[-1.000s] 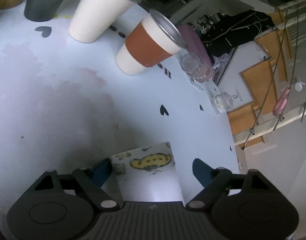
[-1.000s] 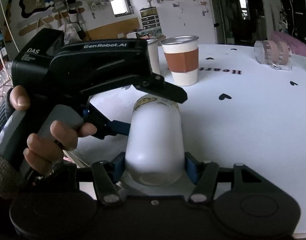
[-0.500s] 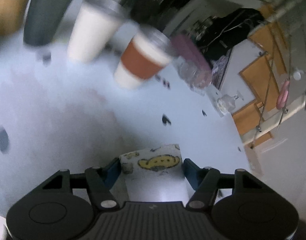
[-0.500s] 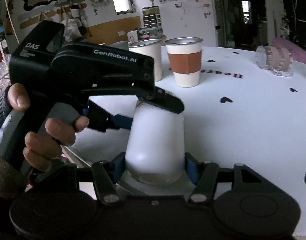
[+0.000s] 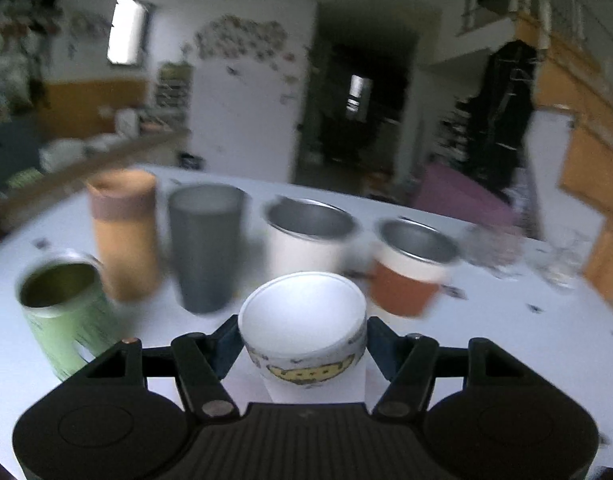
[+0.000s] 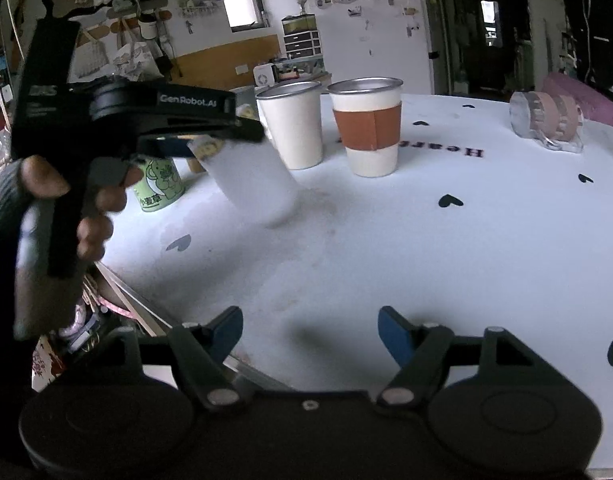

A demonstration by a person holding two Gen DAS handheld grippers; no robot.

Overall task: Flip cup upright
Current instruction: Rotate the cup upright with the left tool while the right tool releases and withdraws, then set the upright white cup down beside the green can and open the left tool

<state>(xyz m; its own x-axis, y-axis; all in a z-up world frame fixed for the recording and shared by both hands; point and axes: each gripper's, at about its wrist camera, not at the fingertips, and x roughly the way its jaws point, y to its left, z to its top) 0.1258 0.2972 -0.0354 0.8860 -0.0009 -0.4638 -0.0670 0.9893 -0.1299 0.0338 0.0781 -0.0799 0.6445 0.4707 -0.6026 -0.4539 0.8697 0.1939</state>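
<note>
Two grippers are in my views, and only one is working. On my left side, the left gripper is clenched on the white cup, its blue pads pressing the wall just under the wide closed end with the yellow cartoon band. In the right wrist view the cup hangs tilted over the near-left part of the white table, apart from the surface as far as I can tell, though it is motion-blurred and I cannot be sure.

Beyond it along the far side of the table, from left, stand a green cup, a tan tumbler, a grey tumbler, a white steel-lined cup and a cup with a brown sleeve, all mouth up. A clear holder of rolls sits toward the far-right edge.

On my right, the right gripper is released, with nothing between its spread fingers, hovering low over the near edge.

I judge the cup light and stiff, with a smooth, probably slippery wall and a taper, so a mid-wall grip could creep. Holding just below the wider end, as now, seems safest; I would keep the squeeze moderate. The neighbouring cups are near enough that a wide swing could knock one over.
</note>
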